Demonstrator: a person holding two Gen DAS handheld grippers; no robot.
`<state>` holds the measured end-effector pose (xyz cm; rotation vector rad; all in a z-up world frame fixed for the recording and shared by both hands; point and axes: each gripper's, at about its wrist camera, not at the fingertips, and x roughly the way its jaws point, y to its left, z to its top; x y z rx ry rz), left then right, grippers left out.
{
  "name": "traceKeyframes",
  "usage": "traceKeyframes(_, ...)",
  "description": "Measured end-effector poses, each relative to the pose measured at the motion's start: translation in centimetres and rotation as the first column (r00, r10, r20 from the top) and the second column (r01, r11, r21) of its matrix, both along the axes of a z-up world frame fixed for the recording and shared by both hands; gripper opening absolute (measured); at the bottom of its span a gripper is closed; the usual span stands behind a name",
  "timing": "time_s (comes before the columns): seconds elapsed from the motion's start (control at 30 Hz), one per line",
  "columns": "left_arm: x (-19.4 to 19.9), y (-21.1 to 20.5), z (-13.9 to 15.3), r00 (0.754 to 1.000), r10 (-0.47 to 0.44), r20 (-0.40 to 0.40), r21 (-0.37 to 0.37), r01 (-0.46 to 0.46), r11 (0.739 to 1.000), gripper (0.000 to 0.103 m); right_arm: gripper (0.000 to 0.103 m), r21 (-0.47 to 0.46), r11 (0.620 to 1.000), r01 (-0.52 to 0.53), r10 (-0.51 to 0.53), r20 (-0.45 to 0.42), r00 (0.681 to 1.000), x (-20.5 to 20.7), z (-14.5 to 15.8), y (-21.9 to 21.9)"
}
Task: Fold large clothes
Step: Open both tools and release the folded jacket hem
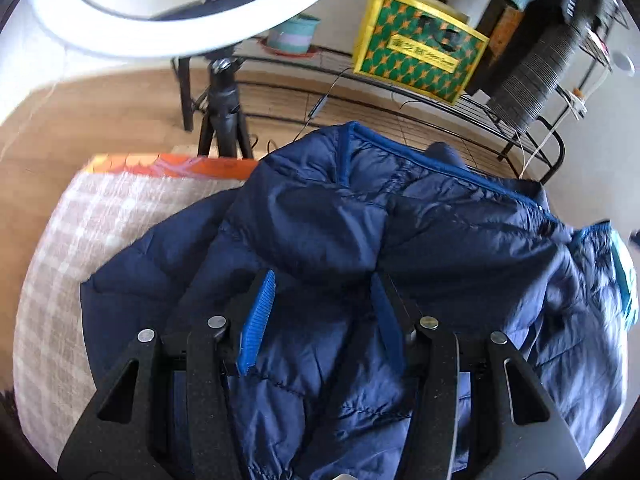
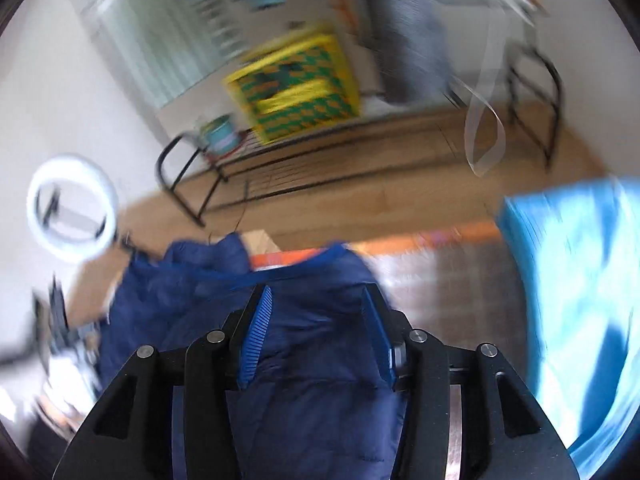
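Left tool (image 1: 324, 280) hanging agape over navy puffer jacket (image 1: 360, 240); right tool (image 2: 316, 296) likewise parted, gripping nothing, jacket lying beneath.

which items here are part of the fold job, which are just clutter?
Job: navy puffer jacket, left gripper, right gripper, both open over it.
Clutter: ring light, yellow-green box, wire rack, light blue cloth, checked cover.

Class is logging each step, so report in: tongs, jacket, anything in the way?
Left tongs open above the navy jacket. Right tongs open too, nothing gripped. Jacket rumpled on the checked cloth. Light blue fabric close on the right.
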<state>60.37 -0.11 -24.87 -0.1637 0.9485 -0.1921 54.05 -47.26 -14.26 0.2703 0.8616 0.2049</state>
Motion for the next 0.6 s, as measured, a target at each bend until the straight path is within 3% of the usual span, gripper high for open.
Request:
traceKeyframes(0.13, -0.9, -1.1, 0.9, 0.998, -0.042, 0.052, 0.035, 0.040, 0.999, 0.051, 0.045, -0.084, 0.975, -0.204, 0.208, 0.043, 0.977, 1.0, 1.9, 7.7)
traceKeyframes(0.27, -2.5, -1.3, 2.5, 0.993, -0.073, 0.093, 0.009, 0.072, 0.997, 0.051, 0.044, -0.102, 0.921, -0.376, 0.377, -0.011, 0.926, 4.3, 0.7, 16.4)
traceKeyframes(0.43, -4.5, -0.1, 4.1, 0.990, -0.087, 0.108, -0.009, 0.088, 0.996, 0.051, 0.044, -0.072, 0.868, -0.491, 0.489, -0.043, 0.871, 7.4, -2.2, 25.3)
traceKeyframes(0.6, -5.9, 2.1, 4.4, 0.990, -0.073, 0.118, -0.044, 0.078, 0.996, 0.051, 0.044, -0.121, 0.841, -0.527, 0.509, -0.154, 0.847, 9.6, -6.9, 31.0)
